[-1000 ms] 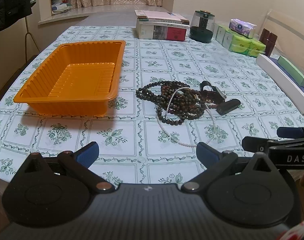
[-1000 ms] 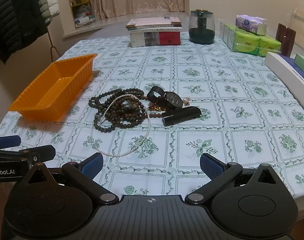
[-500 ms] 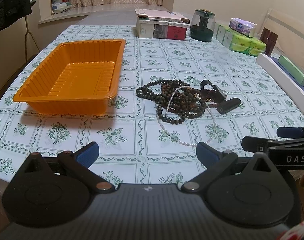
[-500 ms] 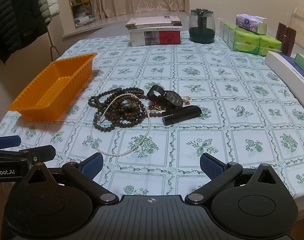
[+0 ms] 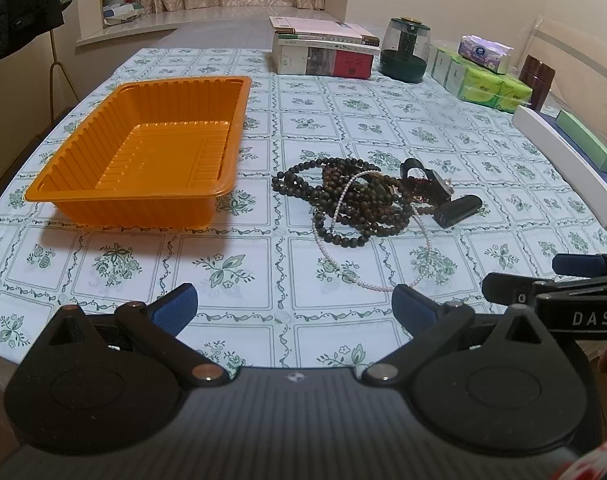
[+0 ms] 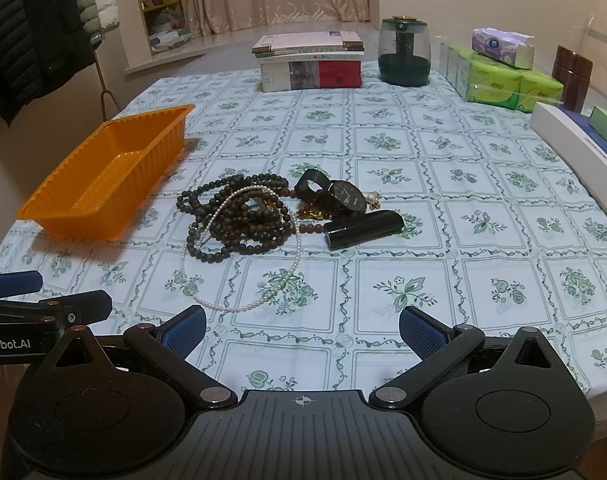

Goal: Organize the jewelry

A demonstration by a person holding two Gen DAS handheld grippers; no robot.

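Both grippers hung low over the near table edge, empty, fingers spread wide: left gripper [image 5: 293, 308], right gripper [image 6: 302, 330]. The jewelry pile served as landmark: dark bead strands [image 6: 239, 216] tangled on the floral tablecloth [image 6: 483, 216], a pearl necklace [image 6: 239, 307] looping from it toward the grippers. A black watch [image 6: 339, 196] touched the pile's right side, a black tube [image 6: 363, 229] just beside it. The orange tray [image 5: 143, 152] sat left of the pile, apart, nothing inside.

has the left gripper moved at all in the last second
Yes, slightly. In its own view the orange tray and book stack sit lower in frame, so the left gripper pitched or shifted a little.
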